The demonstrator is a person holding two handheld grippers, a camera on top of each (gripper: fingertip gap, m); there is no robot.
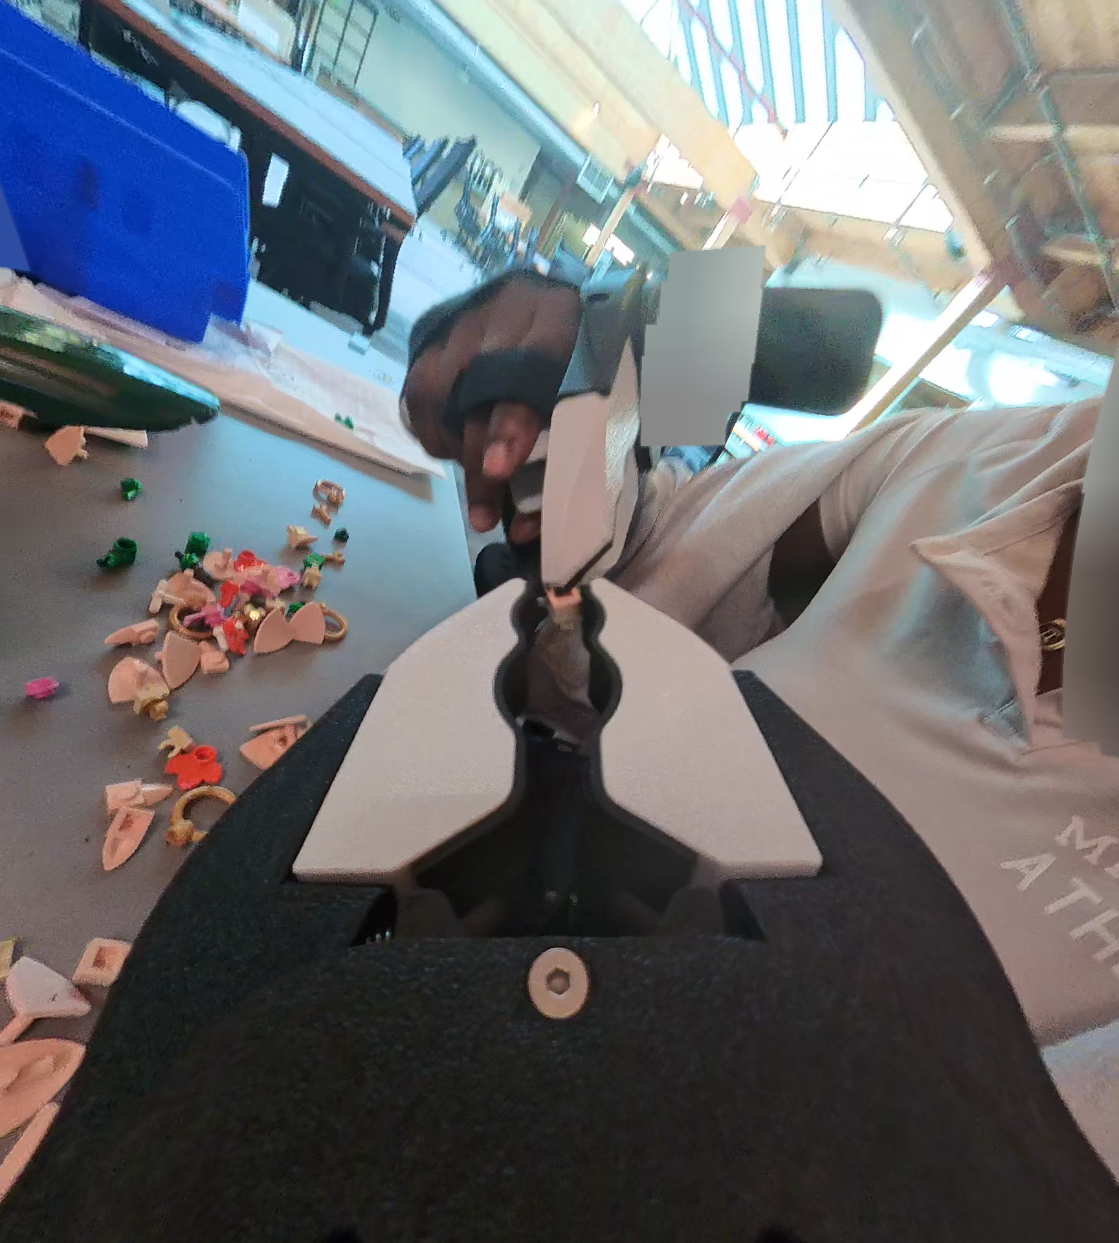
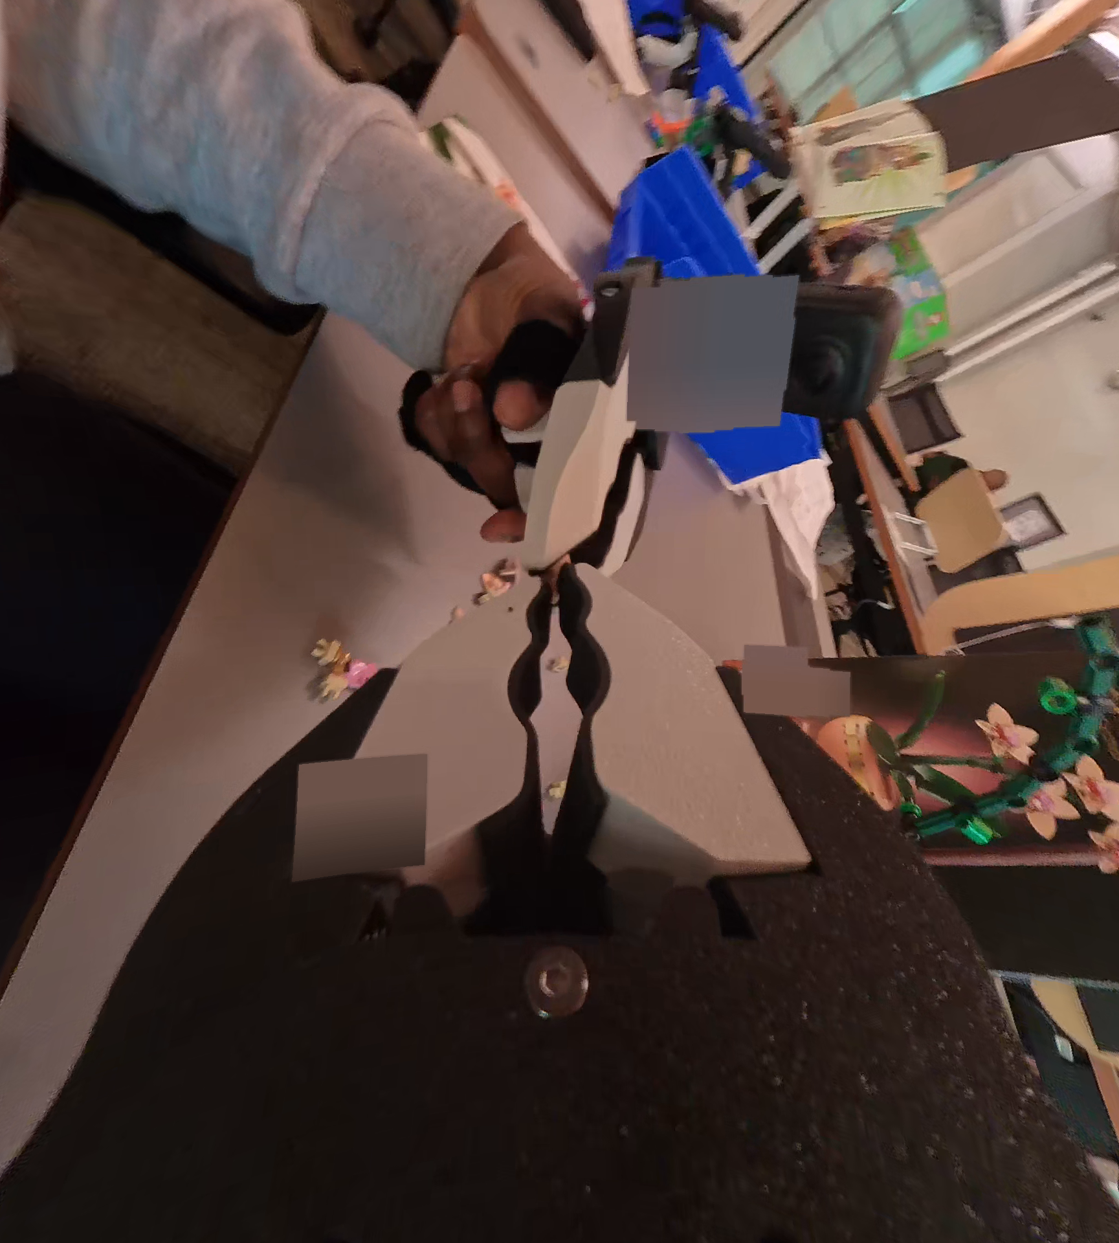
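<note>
Left wrist view shows the left gripper (image 1: pixel 555 595) with jaws shut on a tiny pink piece (image 1: pixel 562 600) right at their tips. The right gripper (image 1: pixel 560 584) comes from straight ahead, tip to tip, jaws shut on the same piece. Loose pieces (image 1: pixel 234 605) lie on the tabletop (image 1: pixel 39 605), off to the left.

Both grippers, left gripper (image 1: pixel 555 595) and right gripper (image 2: pixel 555 584), have pale grey wavy-edged jaws on grainy black bodies, each with one silver hex screw (image 1: pixel 558 983). The person's sleeve (image 2: pixel 260 195) is pale grey.
</note>
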